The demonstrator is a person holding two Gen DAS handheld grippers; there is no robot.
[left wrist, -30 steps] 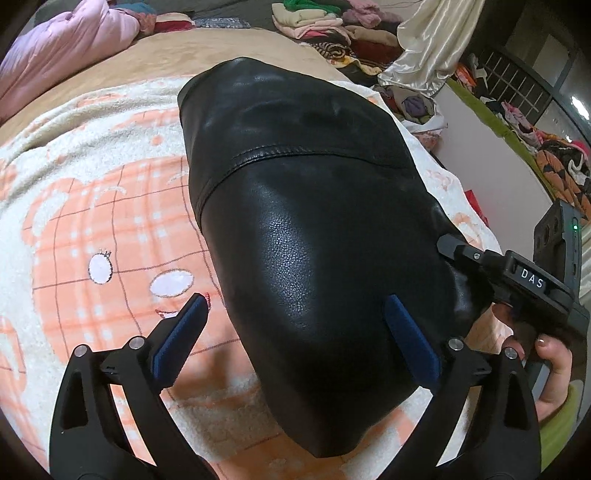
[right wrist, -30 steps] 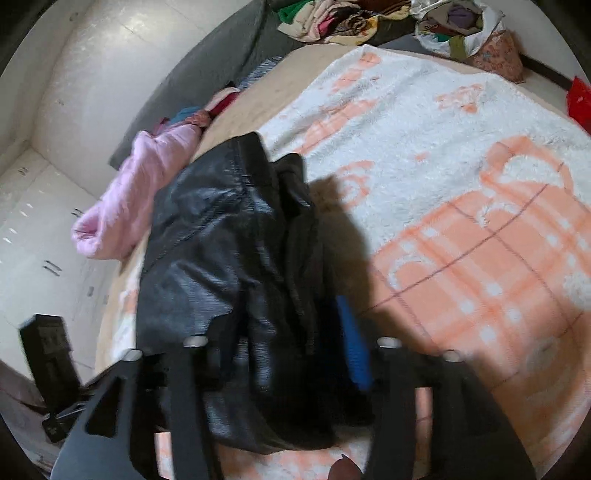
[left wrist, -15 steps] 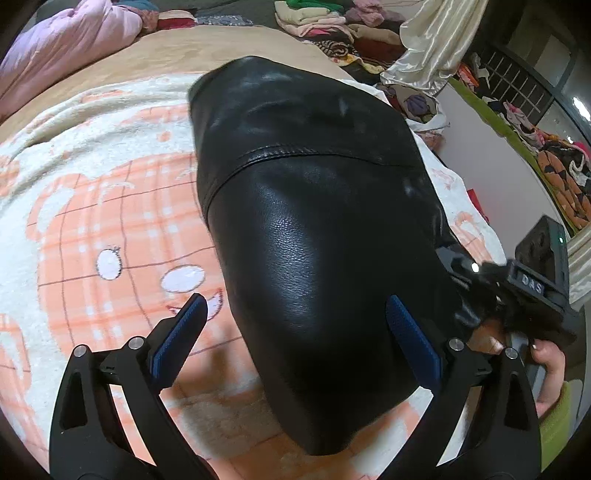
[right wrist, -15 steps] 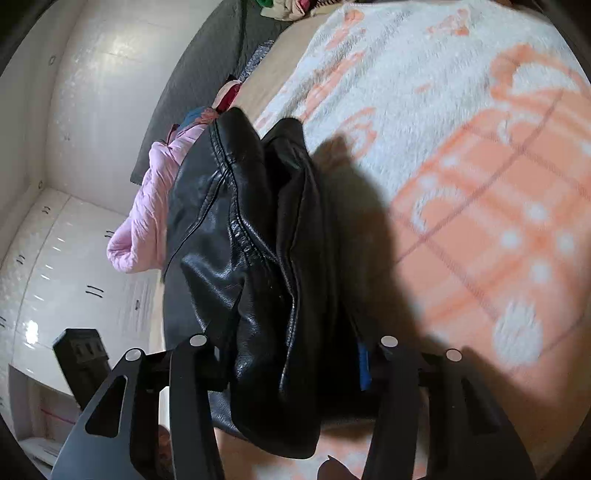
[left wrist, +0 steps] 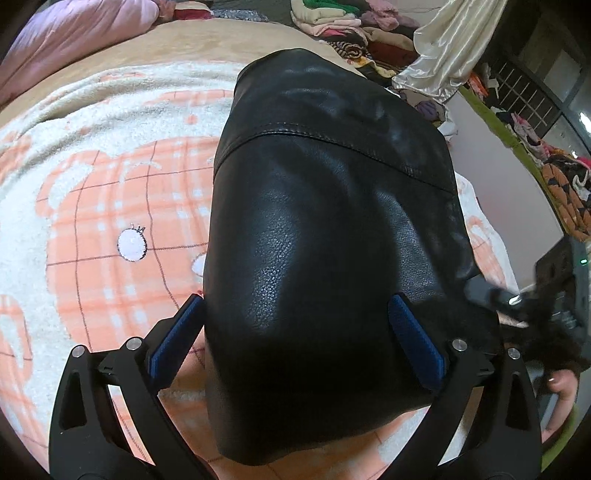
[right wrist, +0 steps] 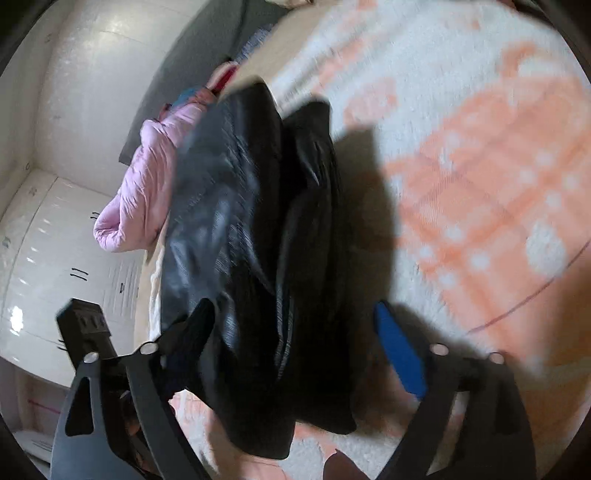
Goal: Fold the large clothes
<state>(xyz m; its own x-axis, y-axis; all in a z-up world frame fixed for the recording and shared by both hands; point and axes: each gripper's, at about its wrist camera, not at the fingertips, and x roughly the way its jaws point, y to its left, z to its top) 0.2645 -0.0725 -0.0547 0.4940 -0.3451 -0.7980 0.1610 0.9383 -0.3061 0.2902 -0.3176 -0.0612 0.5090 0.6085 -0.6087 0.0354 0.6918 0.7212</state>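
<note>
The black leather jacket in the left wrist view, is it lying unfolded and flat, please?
No, the black leather jacket sits bundled into a compact fold on the blanket.

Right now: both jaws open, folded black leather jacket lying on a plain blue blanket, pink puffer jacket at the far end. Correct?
Not quite. The blanket is not plain blue: it is white with an orange plaid cartoon pattern, as the left wrist view shows. The rest holds: the black leather jacket lies folded on it, the pink puffer jacket at the far end, and both sets of jaws stand open.

Orange-and-white plaid blanket point(left wrist: 110, 206) fills frame centre/left. Pink puffy quilt point(left wrist: 62, 40) upper left. Heap of assorted clothes point(left wrist: 340, 26) at top, cream satin fabric point(left wrist: 443, 48) upper right.
</note>
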